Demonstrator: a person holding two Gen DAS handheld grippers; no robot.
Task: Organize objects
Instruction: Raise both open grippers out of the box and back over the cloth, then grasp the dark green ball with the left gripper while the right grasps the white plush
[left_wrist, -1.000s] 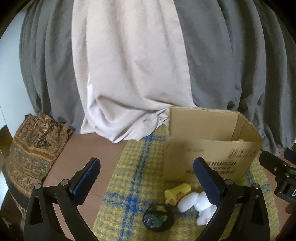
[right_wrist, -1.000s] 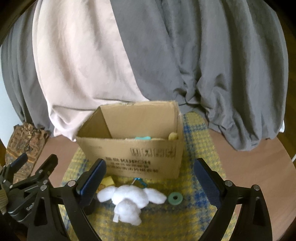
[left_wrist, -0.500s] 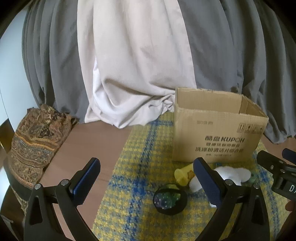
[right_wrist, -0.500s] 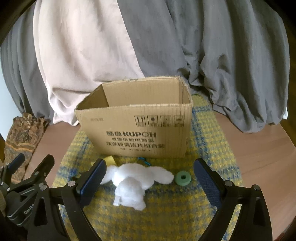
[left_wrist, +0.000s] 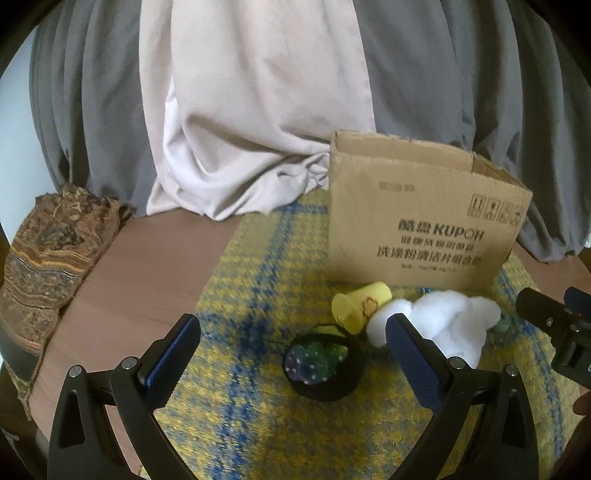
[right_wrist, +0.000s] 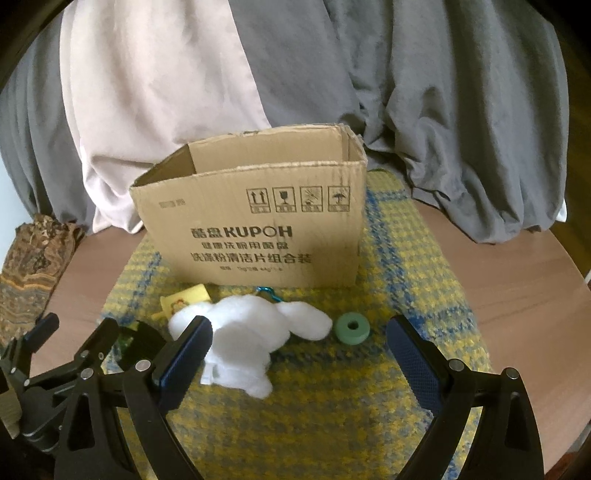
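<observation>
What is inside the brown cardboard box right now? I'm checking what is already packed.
Only the bare inner walls near the rim of the brown cardboard box show, in both views. Its printed front wall hides the floor and any contents, so what it holds cannot be told.

A corrugated cardboard box (right_wrist: 255, 229), matt brown with frayed top edges and black print, stands on a coarse woven yellow-and-blue mat (right_wrist: 406, 295). In front of the box lie a fluffy white plush toy (right_wrist: 255, 332), a smooth green ring (right_wrist: 352, 328) that looks like rubber or foam, a yellow plastic-looking cup (left_wrist: 360, 306) and a glossy black round container (left_wrist: 325, 363). The table (right_wrist: 517, 280) under the mat shows smooth reddish wood. Behind the box hang soft, creased grey and beige cloths (left_wrist: 240, 110). Left of the box a patterned woven fabric (left_wrist: 48, 251) is draped.
</observation>
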